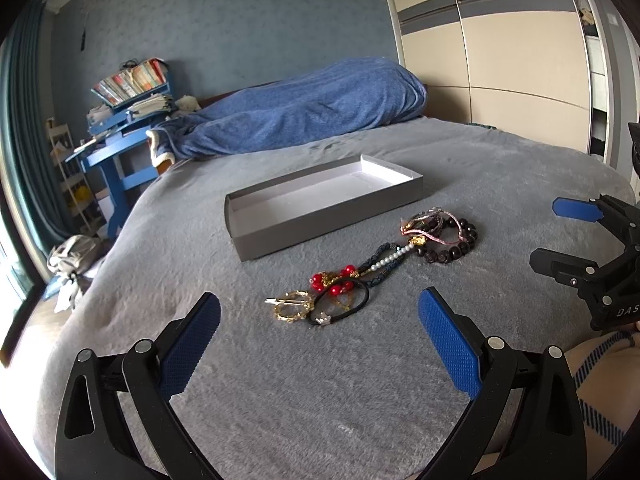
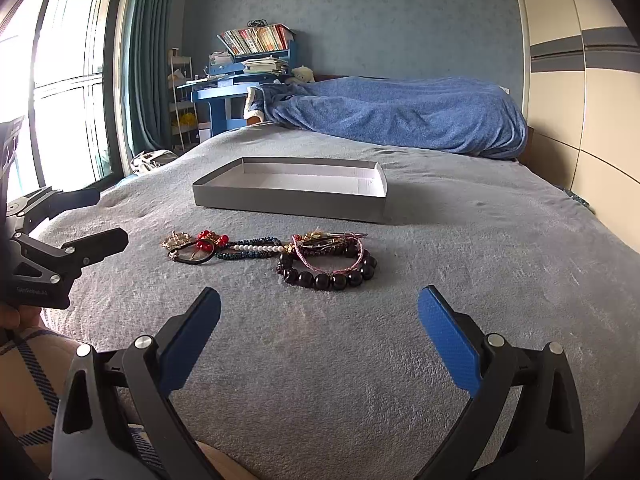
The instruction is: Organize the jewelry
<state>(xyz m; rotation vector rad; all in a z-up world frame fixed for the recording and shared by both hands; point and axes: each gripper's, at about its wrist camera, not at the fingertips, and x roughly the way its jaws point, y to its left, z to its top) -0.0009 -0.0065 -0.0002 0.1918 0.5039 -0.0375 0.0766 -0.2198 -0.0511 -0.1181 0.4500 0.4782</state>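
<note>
The left claw [image 1: 319, 320] hangs low over a bed covered by a grey plush blanket [image 1: 320, 392], its blue-padded fingers spread wide with nothing between them. The right claw [image 2: 319, 320] is likewise released, fingers wide apart and holding nothing; in the left wrist view it shows at 3 o'clock, with the white letters "DAS" readable on its black body before the frame edge cuts them off. In the right wrist view the left claw's body at 9 o'clock carries small pale lettering too blurred to read.

The jewelry lies in a loose line on the blanket, between the claws and a shallow grey cardboard box [image 1: 256, 250] with a white interior. From the left wrist view, a gold ring-shaped hair clip [image 1: 292, 306] sits just beyond the fingertips, touching a black hair tie [image 1: 352, 306] with a small silver charm. At 1 o'clock from them come red beads [image 1: 334, 278] on gold chain, then a string of white pearls [image 1: 386, 258] lying over a dark blue beaded strand, then a dark wooden bead bracelet [image 2: 332, 278] tangled with a pink cord bracelet [image 2: 352, 258].

A blue fleece blanket [image 2: 400, 114] is heaped at the head of the bed, and a blue desk [image 2: 224, 90] stacked with books stands beside it.
</note>
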